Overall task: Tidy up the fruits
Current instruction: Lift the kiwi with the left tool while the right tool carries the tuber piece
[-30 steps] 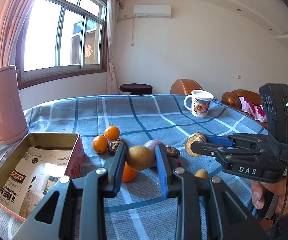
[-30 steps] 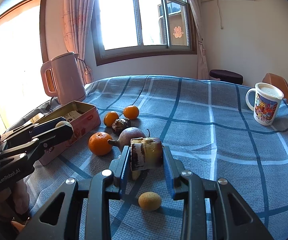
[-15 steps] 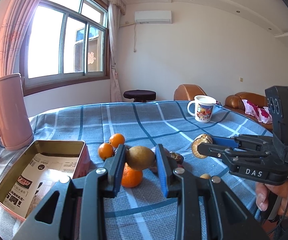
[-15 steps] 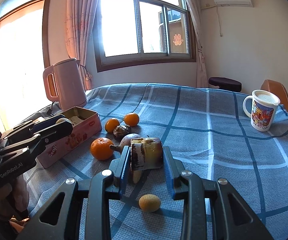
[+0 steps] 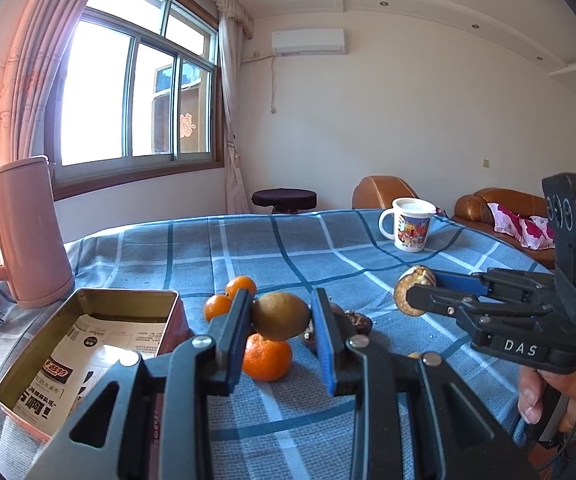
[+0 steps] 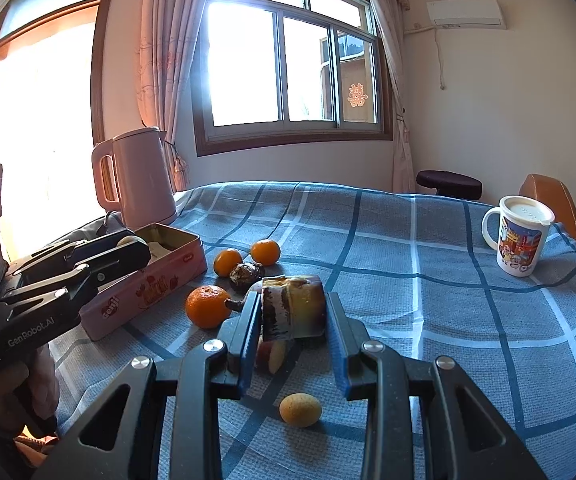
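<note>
Off to the left of the left tongs [image 5: 280, 320] sits the open tin [image 5: 88, 344] on the counter [image 5: 288, 240], paper-lined, with no fruit visible inside from here: surely the home for the fruit. Those left tongs are clamped on a brown oval fruit [image 5: 280, 316], carried clear above the cloth, likely so it can swing across to the tin without knocking the pile. Just beyond and below them lies the large orange [image 5: 266, 360], with two small oranges [image 5: 230, 296] further ahead. Moving right, the right tongs [image 6: 291, 316] are pinched on a blotchy, blunt-ended piece of fruit [image 6: 293, 308], also held aloft. Under them rests a reddish fruit [image 6: 270, 356], and nearer the camera a small tan fruit [image 6: 299, 410] lies alone. Far right of the right tongs stands the lidded mug [image 6: 521, 240], well apart from the action. Both loads are up; the drop into the tin looks next.
</note>
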Demonstrator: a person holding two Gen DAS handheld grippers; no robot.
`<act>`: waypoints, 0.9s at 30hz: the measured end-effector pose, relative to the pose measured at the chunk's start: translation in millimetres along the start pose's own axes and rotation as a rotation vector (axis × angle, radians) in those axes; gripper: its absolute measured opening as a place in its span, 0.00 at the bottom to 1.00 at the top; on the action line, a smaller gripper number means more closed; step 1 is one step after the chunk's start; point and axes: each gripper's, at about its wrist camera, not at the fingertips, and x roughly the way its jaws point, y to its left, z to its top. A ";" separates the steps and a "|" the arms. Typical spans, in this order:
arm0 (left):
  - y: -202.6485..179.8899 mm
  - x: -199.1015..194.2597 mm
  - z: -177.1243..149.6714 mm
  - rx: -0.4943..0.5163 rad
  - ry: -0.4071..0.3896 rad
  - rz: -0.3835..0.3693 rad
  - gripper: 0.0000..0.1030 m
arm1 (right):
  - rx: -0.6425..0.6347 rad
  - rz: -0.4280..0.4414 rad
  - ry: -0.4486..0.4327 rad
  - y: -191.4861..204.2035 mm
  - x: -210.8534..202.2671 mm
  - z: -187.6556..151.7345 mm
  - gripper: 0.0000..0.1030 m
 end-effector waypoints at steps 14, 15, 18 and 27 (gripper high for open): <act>-2.5 -5.2 2.6 0.017 -0.033 0.021 0.31 | -0.017 -0.005 -0.046 4.1 -8.9 -1.4 0.32; -2.7 -5.7 3.0 0.018 -0.036 0.023 0.31 | -0.018 -0.005 -0.050 4.6 -9.7 -1.6 0.32; -3.4 -7.4 3.1 0.023 -0.043 0.030 0.31 | -0.023 -0.004 -0.065 5.8 -13.1 -2.0 0.32; -3.7 -10.6 5.0 0.032 -0.058 0.044 0.31 | -0.036 -0.008 -0.107 8.2 -20.6 -2.0 0.32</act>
